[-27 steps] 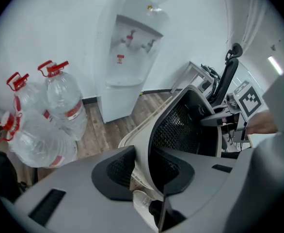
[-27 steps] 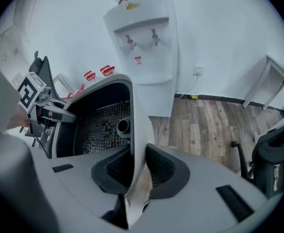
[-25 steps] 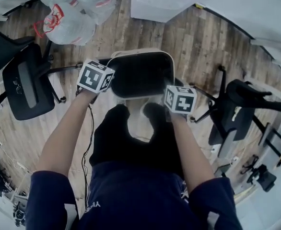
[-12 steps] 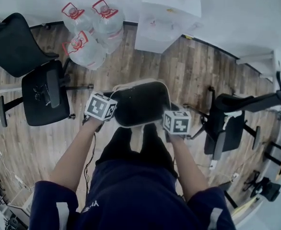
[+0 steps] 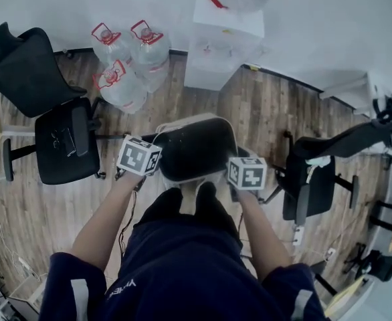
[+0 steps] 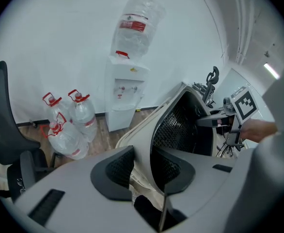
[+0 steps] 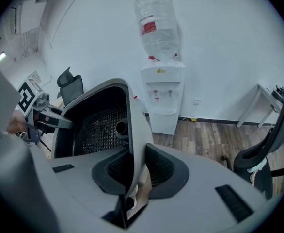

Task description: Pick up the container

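Got the beige container up above the wood floor, out in front of the knees, mesh-lined inside. Pinching its left wall with the left tongs and its right wall with the right tongs, both squeezed narrow onto the thin plastic. Beyond it, a water dispenser, three water jugs, and office chairs either side.
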{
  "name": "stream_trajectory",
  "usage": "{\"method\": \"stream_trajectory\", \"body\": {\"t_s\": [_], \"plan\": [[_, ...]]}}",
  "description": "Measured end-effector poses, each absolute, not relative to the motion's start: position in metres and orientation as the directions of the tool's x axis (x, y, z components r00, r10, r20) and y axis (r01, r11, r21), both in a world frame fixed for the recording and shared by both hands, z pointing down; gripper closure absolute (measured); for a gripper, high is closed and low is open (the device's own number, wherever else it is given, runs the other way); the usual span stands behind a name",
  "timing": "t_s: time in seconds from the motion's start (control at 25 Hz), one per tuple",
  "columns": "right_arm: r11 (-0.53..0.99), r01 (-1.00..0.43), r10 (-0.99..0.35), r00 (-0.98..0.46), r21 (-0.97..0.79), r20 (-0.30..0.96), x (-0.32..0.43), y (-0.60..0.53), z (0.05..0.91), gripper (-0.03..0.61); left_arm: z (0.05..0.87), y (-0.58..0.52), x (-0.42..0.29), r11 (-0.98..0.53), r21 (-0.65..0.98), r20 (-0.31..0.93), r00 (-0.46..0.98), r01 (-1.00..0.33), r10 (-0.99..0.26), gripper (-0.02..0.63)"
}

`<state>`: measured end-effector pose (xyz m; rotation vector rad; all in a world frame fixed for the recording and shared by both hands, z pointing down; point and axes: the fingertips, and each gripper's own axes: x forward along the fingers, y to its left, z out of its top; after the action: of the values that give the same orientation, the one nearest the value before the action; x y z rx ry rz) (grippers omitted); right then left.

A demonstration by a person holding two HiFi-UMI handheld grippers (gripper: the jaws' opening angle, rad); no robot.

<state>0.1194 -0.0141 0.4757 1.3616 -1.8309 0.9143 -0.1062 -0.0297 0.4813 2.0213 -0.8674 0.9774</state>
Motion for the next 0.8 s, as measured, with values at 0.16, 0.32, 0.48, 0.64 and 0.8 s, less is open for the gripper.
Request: {"method": "stream_trajectory", "body": {"t_s": [0.16, 0.32, 0.48, 0.64, 0.8], "plan": [[0.19, -0.97, -0.508, -0.231, -0.154, 0.83, 0.122, -0.006, 0.469, 0.512, 0.467, -0.028, -0.102, -0.518, 0.306, 0.822, 0.496, -0.798, -0.278, 0.483], [0.178, -0.969, -0.512, -0.237, -0.168, 0.826, 0.125, -0.004, 0.47, 0.512, 0.464, -0.028, -0.101, -0.518, 0.309, 0.819, 0.5, -0.798, -0.281, 0.483], [0.176, -0.97, -0.511, -0.235, -0.168, 0.827, 0.126, -0.003, 0.471, 0.512, 0.465, -0.026, -0.1, -0.516, 0.314, 0.819, 0.502, -0.797, -0.278, 0.482], [0.175, -0.97, -0.513, -0.235, -0.167, 0.826, 0.128, -0.007, 0.471, 0.512, 0.465, -0.03, -0.097, -0.515, 0.319, 0.818, 0.506, -0.796, -0.275, 0.482], [0.169, -0.971, -0.508, -0.232, -0.168, 0.83, 0.129, -0.01, 0.473, 0.512, 0.465, -0.035, -0.096, -0.514, 0.319, 0.818, 0.505, -0.796, -0.275, 0.482]]}}
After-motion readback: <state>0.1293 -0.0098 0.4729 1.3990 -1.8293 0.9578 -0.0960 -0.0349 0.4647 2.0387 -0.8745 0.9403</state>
